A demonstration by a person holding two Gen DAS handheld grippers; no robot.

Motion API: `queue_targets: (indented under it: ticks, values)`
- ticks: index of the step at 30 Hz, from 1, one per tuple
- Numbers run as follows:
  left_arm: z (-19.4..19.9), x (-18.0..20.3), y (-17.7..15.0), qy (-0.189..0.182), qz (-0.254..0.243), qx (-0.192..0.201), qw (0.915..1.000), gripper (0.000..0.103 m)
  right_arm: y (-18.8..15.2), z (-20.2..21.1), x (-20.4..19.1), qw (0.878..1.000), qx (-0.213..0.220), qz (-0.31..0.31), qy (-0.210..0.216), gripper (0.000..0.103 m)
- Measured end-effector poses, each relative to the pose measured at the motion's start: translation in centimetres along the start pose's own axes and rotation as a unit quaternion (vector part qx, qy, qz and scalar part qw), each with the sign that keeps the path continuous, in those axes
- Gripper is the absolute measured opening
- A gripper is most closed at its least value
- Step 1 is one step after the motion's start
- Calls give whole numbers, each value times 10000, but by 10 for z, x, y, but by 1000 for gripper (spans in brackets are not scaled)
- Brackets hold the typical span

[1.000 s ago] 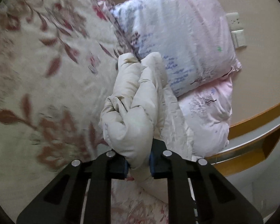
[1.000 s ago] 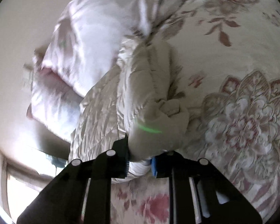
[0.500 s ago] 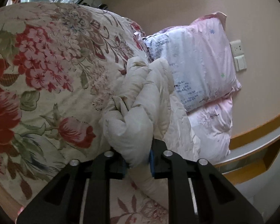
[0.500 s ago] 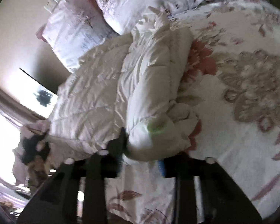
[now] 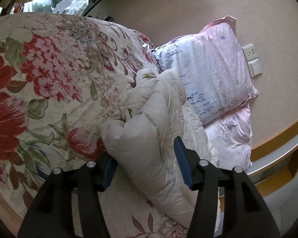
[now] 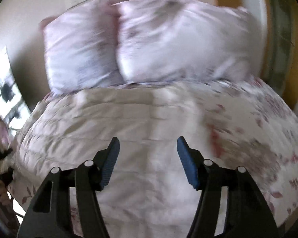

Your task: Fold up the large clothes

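A cream puffy jacket (image 5: 149,134) lies bunched on the floral bedspread (image 5: 49,75), its sleeve end between the fingers of my left gripper (image 5: 145,164). The left jaws stand wide open, with the blue pads on either side of the fabric. In the blurred right wrist view the jacket (image 6: 129,123) lies spread flat below the pillows. My right gripper (image 6: 148,160) is open and empty above it.
Two pink-and-white pillows (image 5: 212,83) lean against the beige wall at the bed's head; they also show in the right wrist view (image 6: 149,45). A wall socket and switch (image 5: 252,59) sit to the right. A wooden bed frame edge (image 5: 278,138) runs lower right.
Both grippers have opened and let go of the jacket. The right gripper has swung fast to face the pillows; its view is motion-blurred. The left view has drawn back slightly.
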State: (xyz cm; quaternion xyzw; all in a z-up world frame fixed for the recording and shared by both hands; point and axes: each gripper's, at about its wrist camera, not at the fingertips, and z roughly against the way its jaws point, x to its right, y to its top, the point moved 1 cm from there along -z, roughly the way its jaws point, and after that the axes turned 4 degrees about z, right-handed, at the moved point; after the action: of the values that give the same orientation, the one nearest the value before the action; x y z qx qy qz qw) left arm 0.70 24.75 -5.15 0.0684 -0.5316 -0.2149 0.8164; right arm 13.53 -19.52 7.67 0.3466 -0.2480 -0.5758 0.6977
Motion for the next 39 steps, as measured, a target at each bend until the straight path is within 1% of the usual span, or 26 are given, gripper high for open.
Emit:
queue_targets:
  ticks: [2, 4, 7, 11, 18, 21, 23, 28, 30, 31, 33, 36, 39]
  values:
    - [-2, 0, -2, 1, -19, 3, 10000, 55, -1, -12, -28, 9996, -58, 263, 105, 53]
    - [-4, 0, -4, -1, -8, -26, 10000, 55, -2, -21, -50, 9989, -78, 456, 120, 50]
    - [-5, 0, -5, 3, -21, -14, 10000, 55, -3, -29, -69, 9979, -41, 653, -26, 45]
    - [-7, 1, -5, 40, -38, 17, 10000, 55, -1, -33, -89, 9970, 65, 752, -185, 45]
    - [-13, 4, -4, 124, 60, 74, 9999, 55, 0, -53, -112, 9943, 86, 1025, -291, 45]
    - [-17, 4, -3, 184, 97, 113, 9997, 55, -6, -66, -120, 9925, -66, 1179, -309, 45]
    - [-18, 5, -2, 200, 123, 145, 9996, 55, -13, -79, -125, 9900, -253, 1333, -398, 45]
    - [-23, 6, 1, 174, 214, 263, 9993, 54, -21, -92, -133, 9862, -458, 1522, -462, 46]
    - [-25, 11, 2, 151, 144, 291, 9994, 49, -23, -95, -134, 9855, -500, 1551, -469, 46]
    - [-25, 14, 3, 127, 84, 316, 9994, 47, -23, -96, -135, 9851, -520, 1568, -479, 46]
    - [-22, 24, 4, -11, -125, 364, 9993, 37, -22, -96, -135, 9845, -559, 1586, -491, 46]
    - [-16, 42, 5, -254, -438, 439, 9978, 32, -19, -96, -136, 9841, -630, 1592, -481, 46]
    - [-9, 67, 1, -585, -815, 492, 9937, 31, -16, -95, -138, 9832, -675, 1623, -491, 46]
